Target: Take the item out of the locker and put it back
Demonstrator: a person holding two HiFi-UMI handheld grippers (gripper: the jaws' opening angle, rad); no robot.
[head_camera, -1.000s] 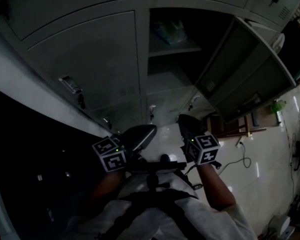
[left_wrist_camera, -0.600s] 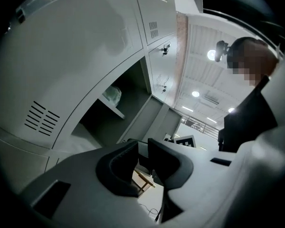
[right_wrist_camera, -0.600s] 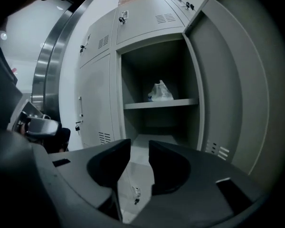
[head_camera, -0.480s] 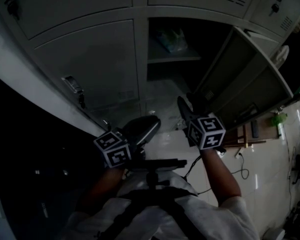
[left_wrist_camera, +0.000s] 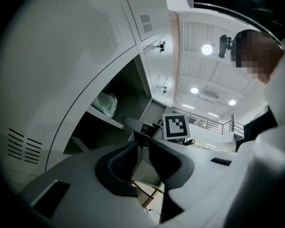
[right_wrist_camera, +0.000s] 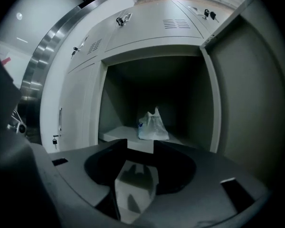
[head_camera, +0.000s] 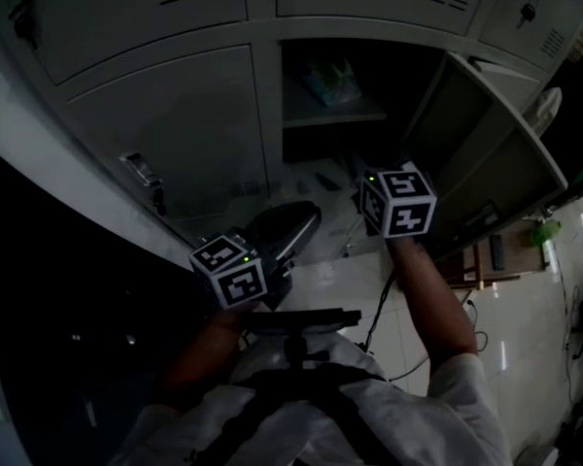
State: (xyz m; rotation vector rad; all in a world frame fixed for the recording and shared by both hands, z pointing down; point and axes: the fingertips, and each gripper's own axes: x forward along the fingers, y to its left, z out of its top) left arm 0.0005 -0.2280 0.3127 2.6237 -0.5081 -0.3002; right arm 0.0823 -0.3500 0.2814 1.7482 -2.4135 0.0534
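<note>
Trouble could come first from the locker bank (head_camera: 175, 115) itself. Its one open compartment is dark inside, so depth is hard to judge and a reach could overshoot into the far wall. The door (head_camera: 486, 134) stands swung out on the right, close beside the raised right arm. A careless elbow could knock it, and it might swing back toward the opening. The shelf (right_wrist_camera: 115, 133) crosses the compartment, with its near lip low in front of the tool. An approach that comes in too low would strike that lip rather than clear it.

The right gripper (right_wrist_camera: 140, 144) is lifted toward the opening and is well short of the shelf. Its jaws are opening and have nothing between them. The left gripper (left_wrist_camera: 142, 144) hangs lower on the left, its jaws a little apart and also empty — too far off to steady anything.

The plastic bag (right_wrist_camera: 153, 125) sits upright toward the far side of the shelf, its top gathered to a peak. It looks thin and slack. Jaws that push before closing would likely shove it deeper. A pinch on loose film alone may slip or tear — and whatever is inside could spill.
</note>
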